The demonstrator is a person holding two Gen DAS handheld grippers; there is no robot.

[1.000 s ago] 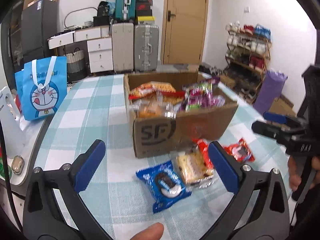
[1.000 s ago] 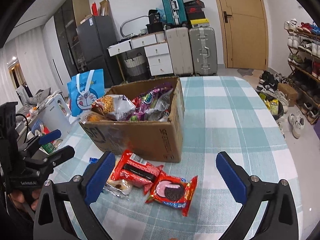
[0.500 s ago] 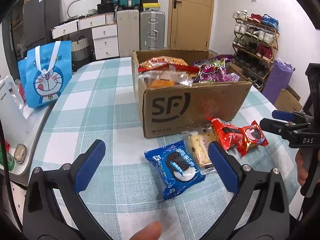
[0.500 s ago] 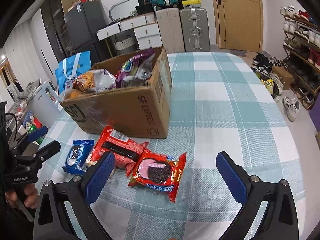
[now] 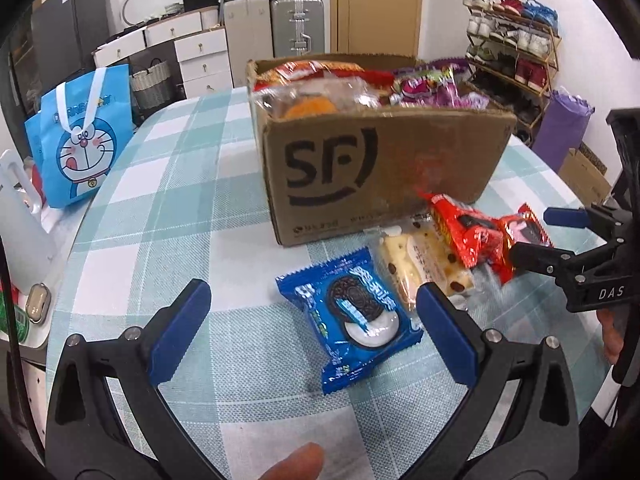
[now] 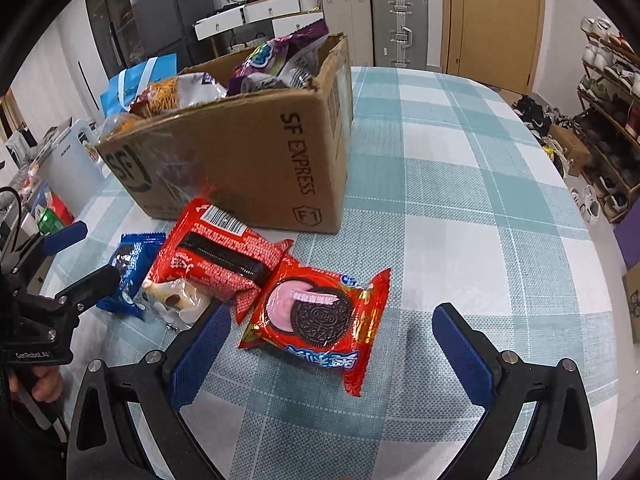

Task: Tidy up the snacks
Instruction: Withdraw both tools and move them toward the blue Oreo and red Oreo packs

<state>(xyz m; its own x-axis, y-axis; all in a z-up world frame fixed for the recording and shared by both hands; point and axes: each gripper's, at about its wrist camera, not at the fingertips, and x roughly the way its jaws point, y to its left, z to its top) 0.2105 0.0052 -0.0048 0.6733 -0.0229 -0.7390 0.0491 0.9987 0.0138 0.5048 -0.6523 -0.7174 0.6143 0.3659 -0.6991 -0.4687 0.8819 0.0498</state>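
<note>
Nearby, glossy red Oreo packet (image 6: 320, 322), flat.

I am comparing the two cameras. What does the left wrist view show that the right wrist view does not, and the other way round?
Only the left wrist view shows the cartoon cat face on the blue bag and the purple roll. Only the right wrist view shows the grey fridge and the "SF EXPRESS" side print. Both show the cardboard box, the blue cookie pack and the red cookie pack.

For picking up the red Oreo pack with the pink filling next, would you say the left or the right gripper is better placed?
Right, I think. The right gripper is open with the red Oreo pack lying between its fingers. The left gripper is open over the blue Oreo pack, farther from the red one.
</note>
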